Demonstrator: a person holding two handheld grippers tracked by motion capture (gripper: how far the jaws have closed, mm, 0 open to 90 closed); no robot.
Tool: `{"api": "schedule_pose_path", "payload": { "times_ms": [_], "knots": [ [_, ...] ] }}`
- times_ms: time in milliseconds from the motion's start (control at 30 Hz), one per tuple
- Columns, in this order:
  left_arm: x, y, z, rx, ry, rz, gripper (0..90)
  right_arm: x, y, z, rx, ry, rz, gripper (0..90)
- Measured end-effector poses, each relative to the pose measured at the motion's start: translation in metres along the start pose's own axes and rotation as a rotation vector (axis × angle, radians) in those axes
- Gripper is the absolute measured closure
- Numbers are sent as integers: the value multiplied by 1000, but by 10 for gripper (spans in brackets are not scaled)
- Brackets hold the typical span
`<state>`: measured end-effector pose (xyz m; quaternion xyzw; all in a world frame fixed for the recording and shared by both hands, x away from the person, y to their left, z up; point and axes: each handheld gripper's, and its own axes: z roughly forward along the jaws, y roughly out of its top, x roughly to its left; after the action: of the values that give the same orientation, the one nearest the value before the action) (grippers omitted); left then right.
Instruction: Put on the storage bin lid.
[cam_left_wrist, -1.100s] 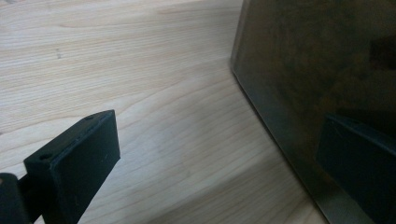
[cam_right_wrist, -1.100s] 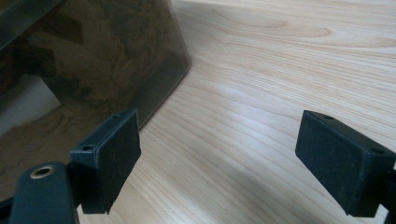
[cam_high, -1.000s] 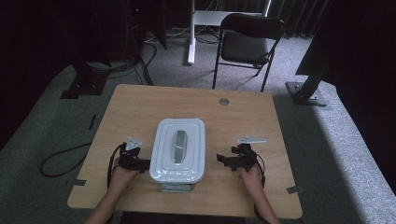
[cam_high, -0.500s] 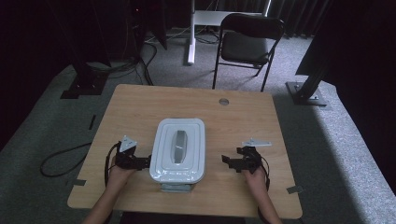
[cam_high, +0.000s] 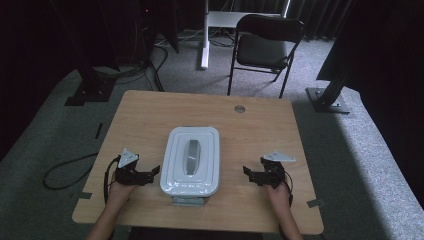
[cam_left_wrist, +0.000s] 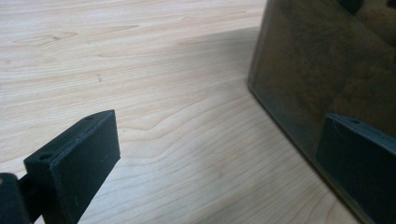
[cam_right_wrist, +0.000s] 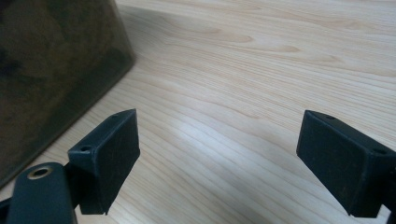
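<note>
While the high view gives me the layout, the gripper views give me the close detail. From above I see the white rectangular lidded container (cam_high: 190, 161) with a grey handle on top, at lower centre of the frame, on the light wooden table (cam_high: 260, 125), its near end at the table's near edge. Left gripper (cam_high: 150, 174) sits just beside its left wall; right gripper (cam_high: 248, 173) is near the right wall, clearly apart.

Left gripper view: jaws spread wide, one at lower left over bare wood, the other at lower right in front of the container's dark translucent wall (cam_left_wrist: 317, 70). Contact there, I can't tell.

Right gripper view: jaws spread wide, wood between them, container wall (cam_right_wrist: 51, 65) at upper left, off the jaw.

Top view only: black folding chair (cam_high: 267, 45), upper centre.
</note>
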<state>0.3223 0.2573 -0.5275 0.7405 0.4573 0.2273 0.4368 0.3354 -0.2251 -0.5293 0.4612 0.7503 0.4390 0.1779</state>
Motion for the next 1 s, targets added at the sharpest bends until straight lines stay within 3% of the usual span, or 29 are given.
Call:
{"api": "schedule_pose_path", "payload": {
  "times_ms": [300, 567, 600, 767, 1000],
  "knots": [
    [7, -9, -3, 20, 36, 10, 9, -11, -11, -1, 25, -45, 9, 128],
    [18, -19, -7, 39, 66, -17, 9, -16, -16, -5, 15, -107, 6, 128],
    [20, -22, -9, 44, 71, -35, 9, -17, -18, -7, 13, -118, 3, 128],
    [23, -26, -13, 49, 69, -57, 9, -22, -23, -12, 11, -129, 24, 127],
    [29, -33, -22, 60, 103, -68, 9, -30, -34, -22, 23, -157, 45, 127]
  ]
}}
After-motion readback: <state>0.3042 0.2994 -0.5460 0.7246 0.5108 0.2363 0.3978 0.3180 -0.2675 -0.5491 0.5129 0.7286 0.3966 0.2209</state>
